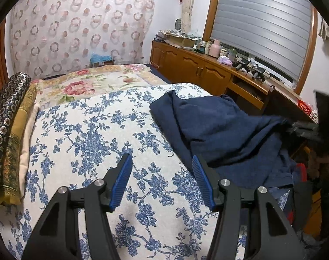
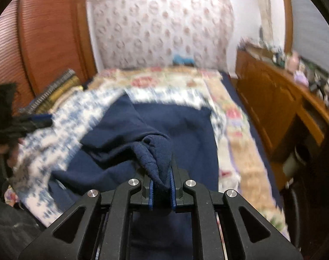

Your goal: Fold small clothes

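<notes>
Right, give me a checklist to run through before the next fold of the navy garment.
1. Right gripper has cloth: ok, shut on a bunched edge of the navy garment.
2. Left gripper free to grab: ok, open, holding nothing, over the blue-flowered bedspread.
3. Garment lying flat: not ok, it is rumpled and partly lifted.
4. Which edge or corner is pinched: cannot tell, the cloth is bunched and the right view is blurred.
5. Room on the bedspread to lay the fold: ok, bare cover lies beside the garment.
</notes>
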The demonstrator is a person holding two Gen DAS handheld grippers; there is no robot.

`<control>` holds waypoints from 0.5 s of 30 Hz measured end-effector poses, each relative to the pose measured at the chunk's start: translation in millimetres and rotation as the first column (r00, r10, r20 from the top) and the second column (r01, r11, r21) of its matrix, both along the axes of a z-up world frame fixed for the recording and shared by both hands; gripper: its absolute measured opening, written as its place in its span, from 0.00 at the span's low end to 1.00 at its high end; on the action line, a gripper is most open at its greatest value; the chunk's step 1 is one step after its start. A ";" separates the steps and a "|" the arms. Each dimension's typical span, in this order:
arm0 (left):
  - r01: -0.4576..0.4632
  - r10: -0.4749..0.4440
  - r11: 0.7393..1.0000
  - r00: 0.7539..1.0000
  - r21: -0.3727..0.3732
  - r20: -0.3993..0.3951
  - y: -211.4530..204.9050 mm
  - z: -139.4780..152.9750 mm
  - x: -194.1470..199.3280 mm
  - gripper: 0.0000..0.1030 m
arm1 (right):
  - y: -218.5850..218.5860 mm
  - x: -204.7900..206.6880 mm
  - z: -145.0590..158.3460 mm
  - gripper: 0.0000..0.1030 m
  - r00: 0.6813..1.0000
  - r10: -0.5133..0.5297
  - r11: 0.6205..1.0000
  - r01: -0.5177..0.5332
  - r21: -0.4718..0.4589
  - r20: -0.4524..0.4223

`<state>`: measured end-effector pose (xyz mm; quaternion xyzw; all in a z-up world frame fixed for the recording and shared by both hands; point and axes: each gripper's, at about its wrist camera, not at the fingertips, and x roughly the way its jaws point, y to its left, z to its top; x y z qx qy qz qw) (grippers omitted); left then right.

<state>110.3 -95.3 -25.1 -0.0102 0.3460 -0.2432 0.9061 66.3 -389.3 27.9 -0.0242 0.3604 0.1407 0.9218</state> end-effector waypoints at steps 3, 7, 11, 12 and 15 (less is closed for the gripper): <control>-0.004 0.004 1.000 1.000 0.003 0.013 -1.1 3.2 -3.1 0.55 | -4.4 2.8 -18.3 0.14 0.999 -0.026 0.999 0.025 -0.028 -0.044; -0.009 0.008 1.000 1.000 0.007 0.028 -0.7 6.5 -6.6 0.55 | -10.8 2.4 -19.1 0.36 0.996 -0.065 0.997 0.062 -0.046 -0.054; -0.013 0.013 1.000 0.999 -0.001 0.035 -1.2 8.0 -9.2 0.55 | -17.1 -2.3 -3.4 0.62 0.997 -0.074 0.996 0.073 -0.055 -0.024; -0.015 0.015 1.000 0.999 -0.001 0.035 -1.5 7.8 -9.5 0.55 | -17.1 -2.3 0.7 0.64 0.997 -0.074 0.996 0.073 -0.053 -0.013; -0.018 0.018 1.000 0.999 0.005 0.039 -2.3 6.7 -10.7 0.55 | -12.2 3.4 11.1 0.66 0.998 -0.058 0.997 0.059 -0.057 0.013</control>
